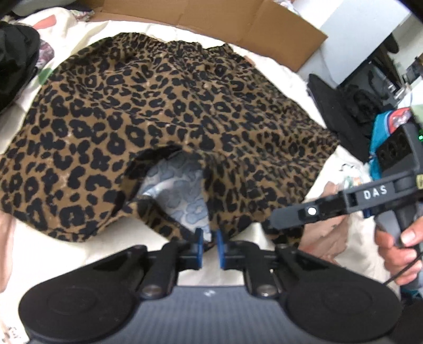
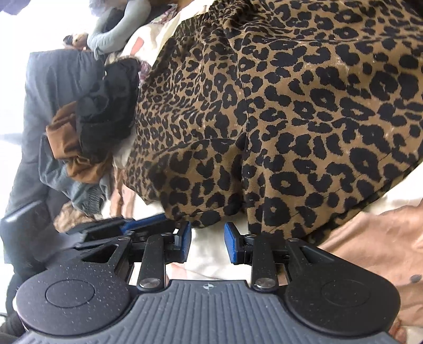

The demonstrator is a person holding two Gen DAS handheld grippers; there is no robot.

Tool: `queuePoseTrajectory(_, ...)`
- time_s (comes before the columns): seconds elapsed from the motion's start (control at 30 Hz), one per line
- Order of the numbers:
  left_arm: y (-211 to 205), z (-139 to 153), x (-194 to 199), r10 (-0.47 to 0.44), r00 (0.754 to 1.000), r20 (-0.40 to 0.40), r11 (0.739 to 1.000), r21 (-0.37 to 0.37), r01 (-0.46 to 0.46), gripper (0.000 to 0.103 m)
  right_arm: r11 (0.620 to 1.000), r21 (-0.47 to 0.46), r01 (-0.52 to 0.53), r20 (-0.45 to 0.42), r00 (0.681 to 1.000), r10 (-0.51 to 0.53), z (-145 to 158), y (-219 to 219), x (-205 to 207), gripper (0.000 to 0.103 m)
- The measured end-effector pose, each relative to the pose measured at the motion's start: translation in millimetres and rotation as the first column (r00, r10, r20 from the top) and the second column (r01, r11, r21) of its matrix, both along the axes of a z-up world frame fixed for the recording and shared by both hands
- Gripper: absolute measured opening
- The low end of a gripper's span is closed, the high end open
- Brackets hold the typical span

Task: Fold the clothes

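A leopard-print garment [image 1: 164,111] lies spread on a cream bedsheet [image 1: 53,254], its elastic waistband at the far side and its pale lining [image 1: 177,185] showing at a lifted hem fold. My left gripper [image 1: 209,247] is nearly shut, its blue pads pinching the near hem edge. The right gripper [image 1: 272,225] shows at the right in the left wrist view, its tips at the garment's right hem. In the right wrist view the right gripper [image 2: 207,239] is open, its blue pads apart just short of the garment [image 2: 290,111] edge, with the sheet [image 2: 211,259] between them.
A flattened cardboard box [image 1: 238,18] lies beyond the garment. A heap of dark and brown clothes [image 2: 87,127] sits at its left side, seen also as black fabric [image 1: 15,66]. Black bags and a teal item [image 1: 380,132] stand at the right. A pink fabric patch [image 2: 370,238] lies near the right gripper.
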State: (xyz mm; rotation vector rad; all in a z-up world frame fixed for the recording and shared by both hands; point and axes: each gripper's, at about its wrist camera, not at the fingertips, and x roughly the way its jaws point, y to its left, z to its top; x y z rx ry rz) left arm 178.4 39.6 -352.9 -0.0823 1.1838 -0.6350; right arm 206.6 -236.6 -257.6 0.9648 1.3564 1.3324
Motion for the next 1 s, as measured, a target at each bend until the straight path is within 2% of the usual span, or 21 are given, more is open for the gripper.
queuePoseTrajectory(0.1,-2,-2,1,-0.014,1.000,-0.002,1.000,-0.011,0.014,0.008,1.000,0.016,0.014,-0.065,0.998,-0.013,-6,1,2,0.034)
queuePoseTrajectory(0.27,-3,-1,-4,-0.026,0.999,-0.023,0.999,-0.044,0.025,0.003,0.999,0.049,-0.007,-0.156,0.988,0.014,-11,8,0,0.035)
queuePoseTrajectory(0.33,-1,-1,-7,-0.026,0.999,-0.040,0.998,-0.060,0.024,0.003,0.998,0.055,-0.017,-0.198,0.980,0.028,-14,11,-1,0.038)
queuePoseTrajectory(0.37,-2,-1,-9,-0.029,0.999,-0.044,0.998,-0.062,0.026,0.003,0.998,0.054,-0.023,-0.217,0.975,0.034,-16,12,-1,0.042)
queuePoseTrajectory(0.53,-7,5,-14,-0.056,0.997,-0.045,0.994,-0.099,0.051,0.002,0.997,0.064,-0.030,-0.329,0.943,0.050,-27,17,-1,0.042)
queuePoseTrajectory(0.77,-18,5,-21,-0.080,0.994,-0.069,0.986,-0.152,0.069,0.002,0.995,0.086,-0.041,-0.436,0.897,0.074,-43,19,-11,0.041)
queuePoseTrajectory(0.83,-20,5,-22,-0.090,0.993,-0.070,0.985,-0.152,0.079,0.002,0.995,0.093,-0.043,-0.443,0.893,0.080,-45,19,-12,0.035)
queuePoseTrajectory(0.87,-20,5,-23,-0.096,0.993,-0.070,0.985,-0.152,0.084,0.003,0.994,0.096,-0.044,-0.445,0.891,0.083,-46,19,-13,0.021)
queuePoseTrajectory(1.0,-17,4,-20,-0.102,0.990,-0.094,0.983,-0.161,0.086,0.004,0.993,0.104,-0.052,-0.435,0.896,0.092,-46,19,-13,0.011)
